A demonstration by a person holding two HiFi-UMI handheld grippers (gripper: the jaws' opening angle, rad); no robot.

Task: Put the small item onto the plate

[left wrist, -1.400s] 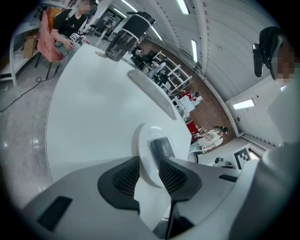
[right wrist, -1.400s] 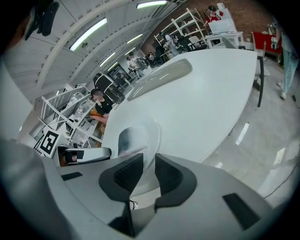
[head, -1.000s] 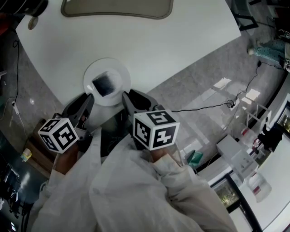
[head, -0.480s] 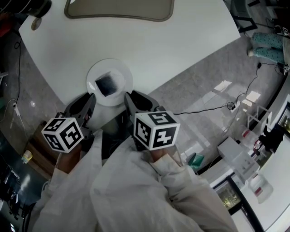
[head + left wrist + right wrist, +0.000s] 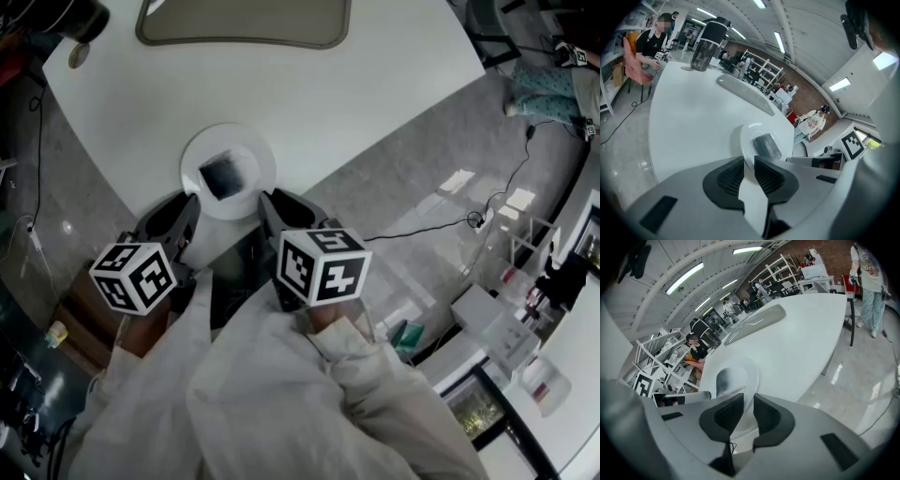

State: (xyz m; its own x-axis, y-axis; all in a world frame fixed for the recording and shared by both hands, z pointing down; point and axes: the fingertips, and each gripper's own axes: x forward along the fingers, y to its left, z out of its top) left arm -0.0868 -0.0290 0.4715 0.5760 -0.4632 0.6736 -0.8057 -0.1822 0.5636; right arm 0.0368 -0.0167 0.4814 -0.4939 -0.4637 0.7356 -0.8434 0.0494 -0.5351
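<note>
A small dark grey block lies on the round white plate at the near edge of the white table. Both grippers hang just short of the plate, over the table's edge. My left gripper is at the plate's near left and my right gripper at its near right. In the left gripper view, the left gripper has a narrow gap with nothing in it, and the block rests on the plate ahead. My right gripper is equally empty, pointing at the plate.
A long grey tray sits at the table's far side, a dark jar near its far left corner. One person sits at the table's end; another stands on the grey floor. A cable runs across the floor.
My left gripper has edged slightly to the right. The right gripper, the plate and the block on it have kept their places.
</note>
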